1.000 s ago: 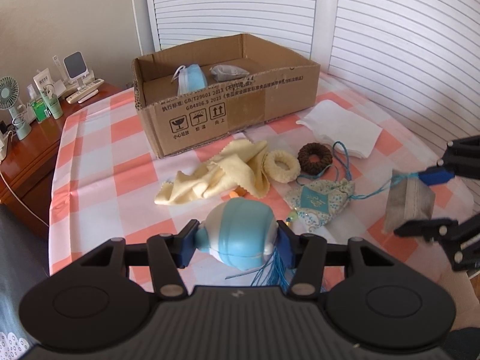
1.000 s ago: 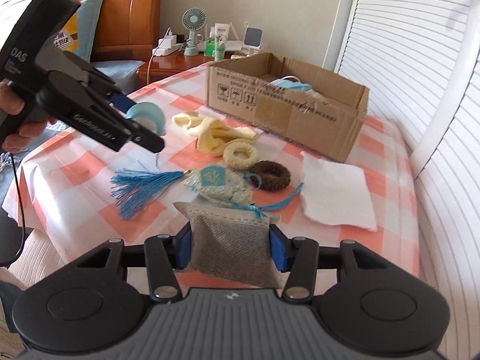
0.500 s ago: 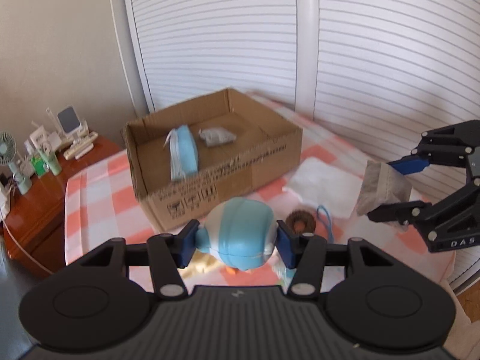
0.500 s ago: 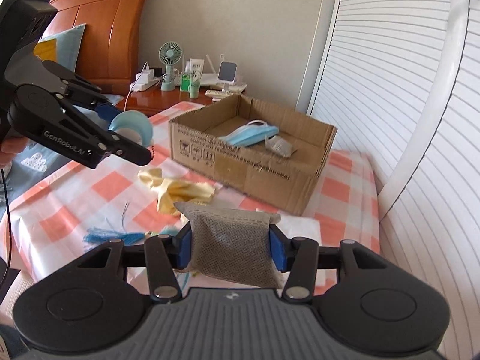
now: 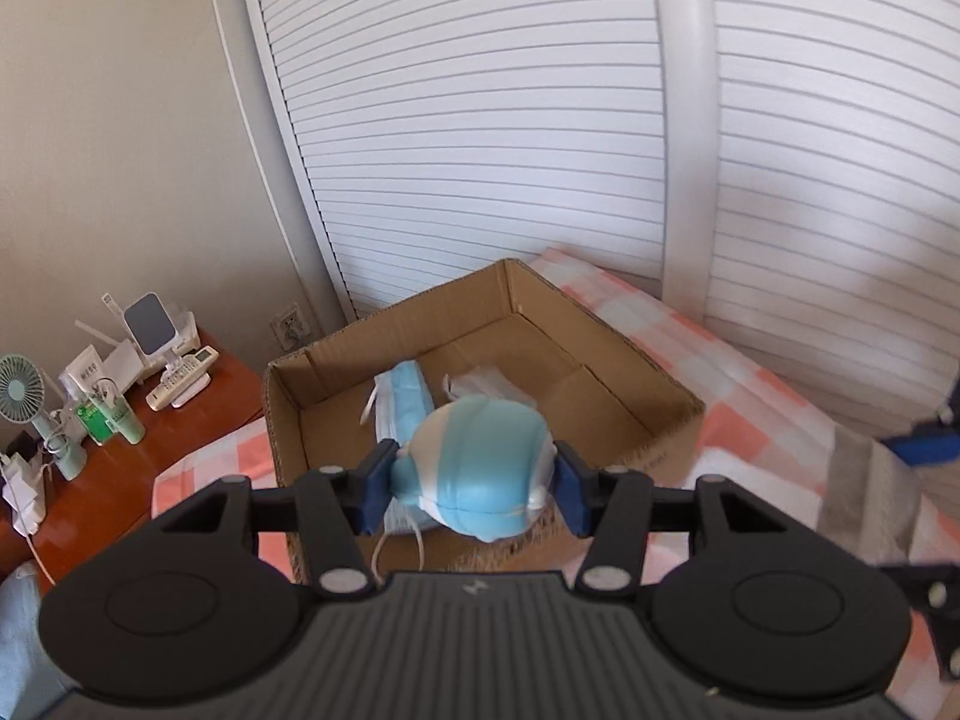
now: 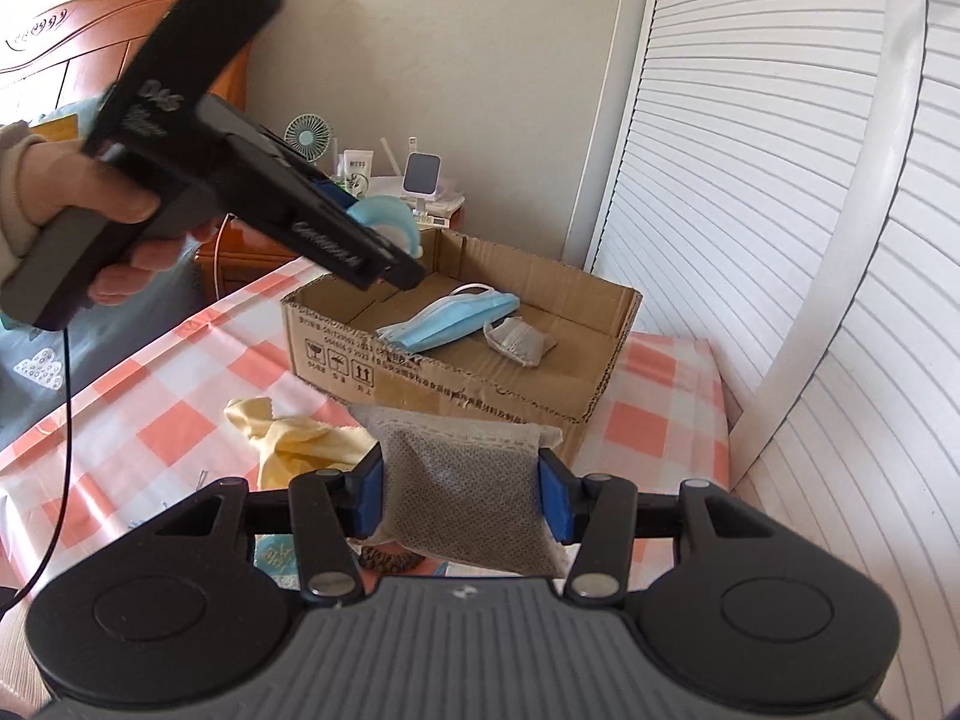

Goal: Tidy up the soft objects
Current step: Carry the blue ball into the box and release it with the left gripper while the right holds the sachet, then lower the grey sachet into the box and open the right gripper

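My left gripper [image 5: 471,483] is shut on a soft blue-and-white ball [image 5: 480,468], held above the near wall of the open cardboard box [image 5: 606,324]. Inside the box lie a blue face mask [image 5: 405,399] and a small grey pouch [image 5: 486,384]. In the right wrist view my right gripper [image 6: 462,495] is shut on a grey mesh sachet [image 6: 465,492], in front of the box [image 6: 456,378] and lower than it. The left gripper [image 6: 396,264] hangs over the box's left corner with the ball [image 6: 387,222] in it. A yellow cloth [image 6: 288,438] lies on the checked tablecloth.
A bedside table [image 5: 120,450] left of the box carries a small fan [image 5: 24,390], bottles and a remote. White louvred doors [image 5: 480,120] stand behind the box. A wooden headboard [image 6: 72,72] rises at the left. A brown scrunchie [image 6: 384,555] shows under my right gripper.
Both grippers have risen and moved toward the box with their loads. The left one now hangs over the box's rim; the items on the tablecloth have dropped out of its view.
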Demonstrator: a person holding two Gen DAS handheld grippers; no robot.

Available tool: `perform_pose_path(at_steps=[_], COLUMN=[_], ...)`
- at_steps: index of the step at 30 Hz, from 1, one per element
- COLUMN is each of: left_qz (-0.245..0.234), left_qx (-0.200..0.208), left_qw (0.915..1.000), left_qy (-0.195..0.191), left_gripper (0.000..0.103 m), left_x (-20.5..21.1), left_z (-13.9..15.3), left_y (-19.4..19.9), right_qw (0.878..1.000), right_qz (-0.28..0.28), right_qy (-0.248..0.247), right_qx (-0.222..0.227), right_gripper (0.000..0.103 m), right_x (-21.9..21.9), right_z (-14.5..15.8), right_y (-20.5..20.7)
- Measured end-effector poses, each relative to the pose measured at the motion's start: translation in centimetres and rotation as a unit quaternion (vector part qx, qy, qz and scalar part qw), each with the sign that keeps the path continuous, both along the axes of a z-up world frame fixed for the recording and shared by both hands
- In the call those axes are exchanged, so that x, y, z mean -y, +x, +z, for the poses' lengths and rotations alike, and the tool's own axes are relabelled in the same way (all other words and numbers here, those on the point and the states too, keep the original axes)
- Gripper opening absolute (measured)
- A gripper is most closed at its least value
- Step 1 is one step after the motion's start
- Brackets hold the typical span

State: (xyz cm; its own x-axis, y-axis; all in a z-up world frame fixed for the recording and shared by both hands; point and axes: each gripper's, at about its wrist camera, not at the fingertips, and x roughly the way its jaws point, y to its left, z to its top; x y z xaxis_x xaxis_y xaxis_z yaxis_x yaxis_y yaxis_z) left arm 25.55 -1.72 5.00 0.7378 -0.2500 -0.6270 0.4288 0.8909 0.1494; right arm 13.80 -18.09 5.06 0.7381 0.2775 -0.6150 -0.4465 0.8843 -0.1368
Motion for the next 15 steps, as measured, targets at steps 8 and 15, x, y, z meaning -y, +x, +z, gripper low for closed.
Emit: perform_pose_path(at_steps=[8, 15], left_qz=[0.021, 0.034], left_qx=[0.001, 0.014], left_qw=[0.9993, 0.9993], left_qy=[-0.030, 0.003], left_gripper=[0.090, 0.099], left_x=[1.0, 0.0], left_z=[-0.3, 0.1], left_y=[2.7, -1.4], right_qw=[1.000, 1.000], right_qz=[-0.009, -0.017], right_qy=[0.006, 0.014], right_qx=[0.005, 0.003], right_gripper=[0.055, 0.055], right_x=[0.5, 0.6], right_z=[0.3, 0.5], right_y=[1.3, 2.1])
